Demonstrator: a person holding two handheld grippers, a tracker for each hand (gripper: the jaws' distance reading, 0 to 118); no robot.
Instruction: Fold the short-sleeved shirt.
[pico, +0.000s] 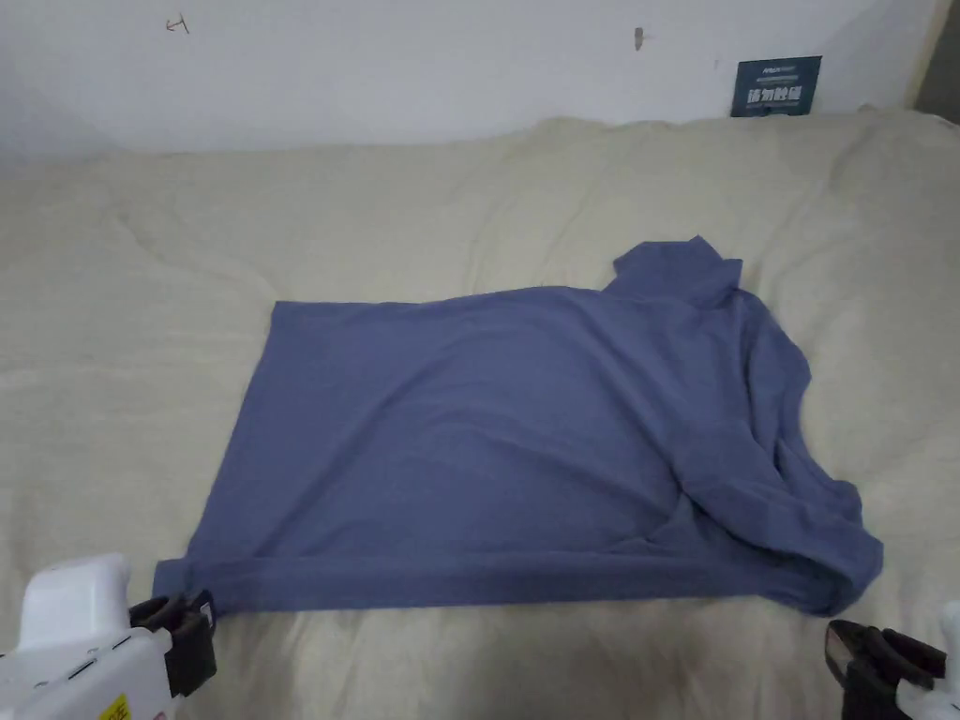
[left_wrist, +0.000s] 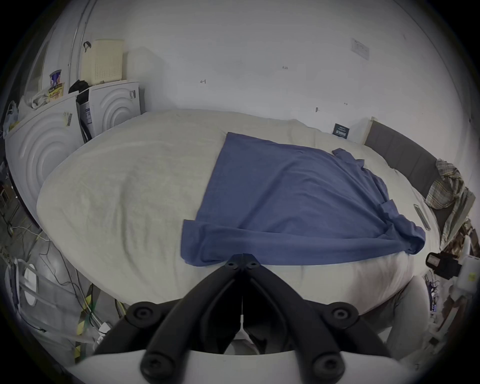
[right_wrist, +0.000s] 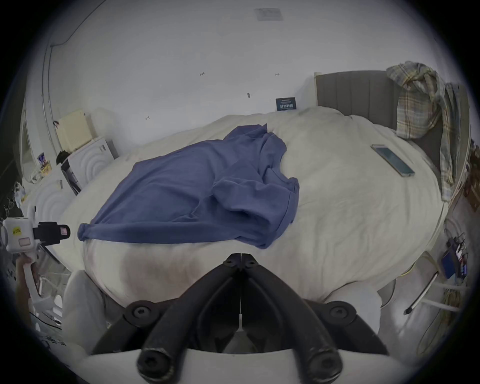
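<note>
On a wide bed covered with a cream blanket (pico: 469, 197), a blue short-sleeved shirt (pico: 487, 441) lies spread sideways. Its hem is toward the left, and its collar and sleeves are bunched in loose folds toward the right. The near long edge is turned over on itself in a narrow band along the front of the bed. The body of the shirt is fairly flat; the right end is rumpled, with one sleeve heaped at the near right corner.

The left gripper (pico: 183, 626) hangs at the near left corner of the shirt, just beside the cloth. In its own view its jaws meet tip to tip, clenched on nothing, with the shirt's edge just beyond them. The right gripper (pico: 844, 656) sits low at the near right, close to the heaped sleeve but apart from it. Its jaws are likewise pressed together and empty in its own view.

Judging by this, the fold is at an early step: one long edge is turned in and nothing is being carried. The next move probably calls for both grippers to part their jaws, pinch the near edge at each end and lift it evenly. The rumpled sleeve end will likely need smoothing first.
</note>
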